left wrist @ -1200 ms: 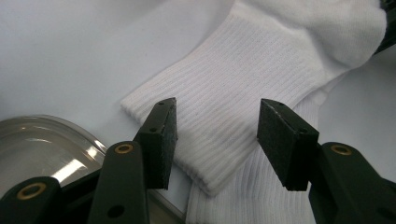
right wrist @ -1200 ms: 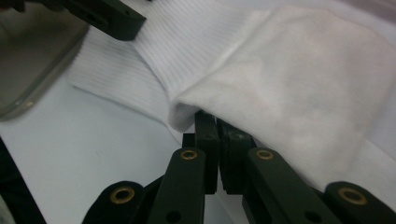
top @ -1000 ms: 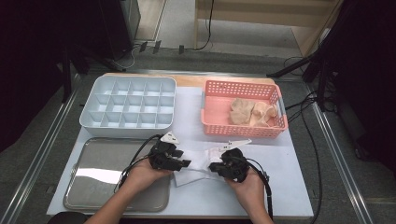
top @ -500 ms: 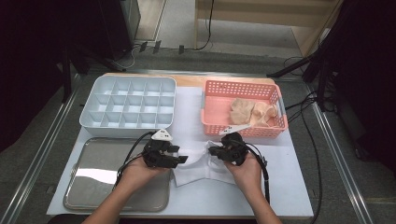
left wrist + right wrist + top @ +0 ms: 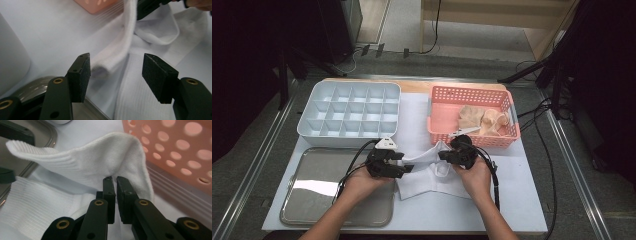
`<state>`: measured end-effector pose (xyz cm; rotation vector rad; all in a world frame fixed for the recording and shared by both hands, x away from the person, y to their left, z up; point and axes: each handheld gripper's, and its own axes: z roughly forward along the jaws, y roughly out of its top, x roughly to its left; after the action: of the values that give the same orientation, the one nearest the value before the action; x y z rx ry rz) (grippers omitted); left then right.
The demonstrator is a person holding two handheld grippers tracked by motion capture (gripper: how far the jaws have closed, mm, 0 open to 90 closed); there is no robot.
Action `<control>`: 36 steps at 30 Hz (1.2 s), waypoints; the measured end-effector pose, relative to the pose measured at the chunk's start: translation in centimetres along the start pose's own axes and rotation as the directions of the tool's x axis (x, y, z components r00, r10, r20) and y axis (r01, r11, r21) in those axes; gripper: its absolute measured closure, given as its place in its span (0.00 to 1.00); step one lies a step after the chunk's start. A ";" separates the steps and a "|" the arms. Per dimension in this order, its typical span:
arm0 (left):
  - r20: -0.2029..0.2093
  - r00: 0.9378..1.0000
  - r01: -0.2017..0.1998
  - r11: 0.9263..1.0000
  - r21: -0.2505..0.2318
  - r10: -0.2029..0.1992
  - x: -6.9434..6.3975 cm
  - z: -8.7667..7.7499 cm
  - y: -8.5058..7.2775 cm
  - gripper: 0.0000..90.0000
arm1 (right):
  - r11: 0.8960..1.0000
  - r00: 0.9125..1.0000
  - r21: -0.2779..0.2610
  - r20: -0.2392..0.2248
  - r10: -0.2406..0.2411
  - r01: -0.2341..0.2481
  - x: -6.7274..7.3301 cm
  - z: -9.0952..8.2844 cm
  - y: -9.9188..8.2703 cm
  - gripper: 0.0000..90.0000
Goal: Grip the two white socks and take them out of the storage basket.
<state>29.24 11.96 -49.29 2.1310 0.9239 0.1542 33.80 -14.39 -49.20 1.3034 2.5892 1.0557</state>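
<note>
At the bottom of the high view, a person's two forearms reach up into the frame over a pale table (image 5: 522, 210). Just above them, near the lower middle, lie white socks (image 5: 424, 182), partly flat on the table and partly lifted.

The left gripper (image 5: 404, 168), just left of centre, has jaws standing wide apart; they have just been opening. In the left gripper view the ribbed cuff of the raised sock (image 5: 110, 62) sits between the pads but neither pad presses on it.

The right gripper (image 5: 443, 156), just right of centre, has its jaws pinched together on a fold of the raised sock (image 5: 100, 165), which drapes up and over them in the right gripper view. The other sock (image 5: 37, 202) lies flat beneath, at lower left of that view.

Further up, a metal tray (image 5: 307, 210) sits at lower left, a white divided box (image 5: 312, 131) at upper left, and a pink perforated basket (image 5: 472, 137) holding beige cloth (image 5: 482, 120) at upper right.

The step looks like folding or pairing the socks. To do it well, the right grip should stay firm on the fold while the left gripper is closed squarely on the cuff, clear of the sock below, so only one layer moves. Keep the lifted sock off the basket wall, which is close behind it.
</note>
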 end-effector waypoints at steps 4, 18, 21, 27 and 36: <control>-0.009 1.000 0.010 1.000 0.002 -0.010 0.3 0.6 0.1 0.66 | 1.000 1.000 0.000 -0.003 -0.002 0.002 0.2 -0.1 0.0 0.95; 0.039 0.995 0.093 0.995 0.019 -0.094 0.4 0.2 0.3 0.94 | 0.999 0.999 -0.006 -0.035 -0.040 0.040 2.2 -2.2 -1.5 0.84; 0.046 0.994 0.101 0.995 0.022 -0.102 0.5 0.1 0.4 0.94 | 0.999 0.999 -0.011 -0.036 -0.037 0.037 2.6 -2.9 -2.2 0.85; 0.054 0.993 0.107 0.994 0.029 -0.109 0.5 0.0 0.5 0.94 | 0.999 0.999 -0.011 -0.022 -0.041 0.040 3.5 -4.1 -3.2 0.88; 0.057 0.992 0.109 0.993 0.036 -0.111 0.4 0.0 0.6 0.94 | 0.999 0.998 -0.047 0.051 0.026 -0.024 2.4 -6.6 -5.2 0.77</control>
<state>29.89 12.00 -48.92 2.0965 1.0128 0.0200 26.48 -18.42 -46.68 1.3374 2.5027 1.0648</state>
